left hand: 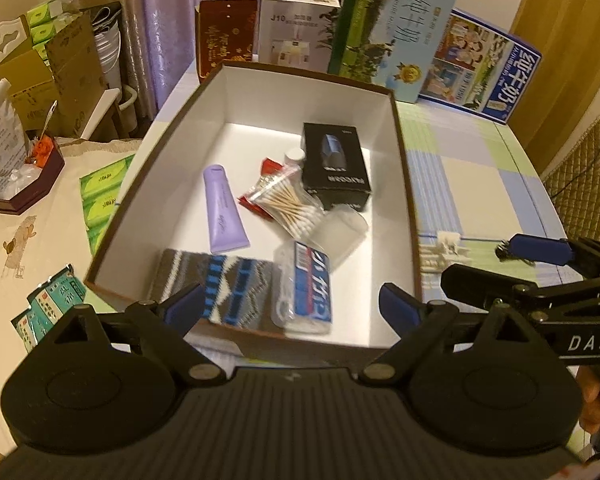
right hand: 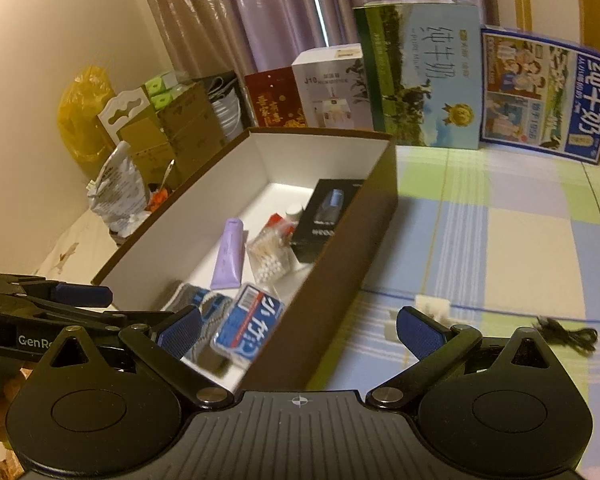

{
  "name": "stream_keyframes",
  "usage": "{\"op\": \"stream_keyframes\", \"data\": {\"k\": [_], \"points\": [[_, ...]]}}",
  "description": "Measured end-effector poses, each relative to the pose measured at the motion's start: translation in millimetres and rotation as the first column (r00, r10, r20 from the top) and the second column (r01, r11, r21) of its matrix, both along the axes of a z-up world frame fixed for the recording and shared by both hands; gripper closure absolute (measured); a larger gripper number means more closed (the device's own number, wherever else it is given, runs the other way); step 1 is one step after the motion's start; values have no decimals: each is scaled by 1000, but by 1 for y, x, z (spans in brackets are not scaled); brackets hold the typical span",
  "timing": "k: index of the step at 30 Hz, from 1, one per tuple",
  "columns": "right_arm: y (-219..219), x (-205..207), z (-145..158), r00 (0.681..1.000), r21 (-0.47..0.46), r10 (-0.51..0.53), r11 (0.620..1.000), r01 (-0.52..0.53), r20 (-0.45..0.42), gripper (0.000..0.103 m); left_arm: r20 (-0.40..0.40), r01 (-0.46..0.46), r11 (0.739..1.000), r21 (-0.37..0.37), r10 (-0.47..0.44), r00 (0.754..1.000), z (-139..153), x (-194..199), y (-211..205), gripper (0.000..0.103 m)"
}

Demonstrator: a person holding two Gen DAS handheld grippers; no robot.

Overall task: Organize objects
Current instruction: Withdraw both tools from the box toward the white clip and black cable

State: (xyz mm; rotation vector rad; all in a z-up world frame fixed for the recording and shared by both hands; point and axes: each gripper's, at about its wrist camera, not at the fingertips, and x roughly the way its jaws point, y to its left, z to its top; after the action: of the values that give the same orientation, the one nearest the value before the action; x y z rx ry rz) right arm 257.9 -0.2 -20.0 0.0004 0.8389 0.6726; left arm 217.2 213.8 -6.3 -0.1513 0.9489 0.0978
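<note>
Left to right: the left gripper [left hand: 290, 306] is hovering over the storage box [left hand: 404, 152] near end, jaws spread, empty. The right gripper [right hand: 298, 330] is straddling its right wall, also spread. The white plastic clip [right hand: 430, 308] and black cable [right hand: 568, 334] are lying on the table [right hand: 500, 240], nearer the right gripper, cable running crosswise.

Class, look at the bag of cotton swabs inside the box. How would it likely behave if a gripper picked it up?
The bag of cotton swabs looks like thin clear plastic, so it would probably crumple and sag rather than stay stiff. It holds only slim sticks, so it is likely light. The glossy film may slip between the pads.
</note>
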Motion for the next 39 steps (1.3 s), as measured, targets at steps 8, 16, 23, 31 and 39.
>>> {"op": "stream_keyframes", "data": {"k": [8, 16, 23, 31, 39], "points": [[-43, -15, 3, 1000, 3, -20, 1000, 20, -16, 2, -17, 21, 1000, -11, -21, 1000, -3, -17, -40, 11], [-89, -25, 5, 999, -1, -43, 999, 43, -26, 2, -29, 39, 999, -22, -40, 999, -5, -28, -82, 11], [-130, -29, 5, 996, -11, -77, 997, 77, -32, 2, -36, 56, 998, -28, -57, 998, -7, -30, -118, 11], [-175, -25, 1, 991, -29, -129, 991, 128, -41, 2, -49, 78, 996, -36, -80, 996, -16, -25, -156, 11], [-207, -11, -13, 982, -49, -180, 983, 177, -53, 2, -55, 74, 996, -50, -77, 996, -39, -7, -182, 8]]}}
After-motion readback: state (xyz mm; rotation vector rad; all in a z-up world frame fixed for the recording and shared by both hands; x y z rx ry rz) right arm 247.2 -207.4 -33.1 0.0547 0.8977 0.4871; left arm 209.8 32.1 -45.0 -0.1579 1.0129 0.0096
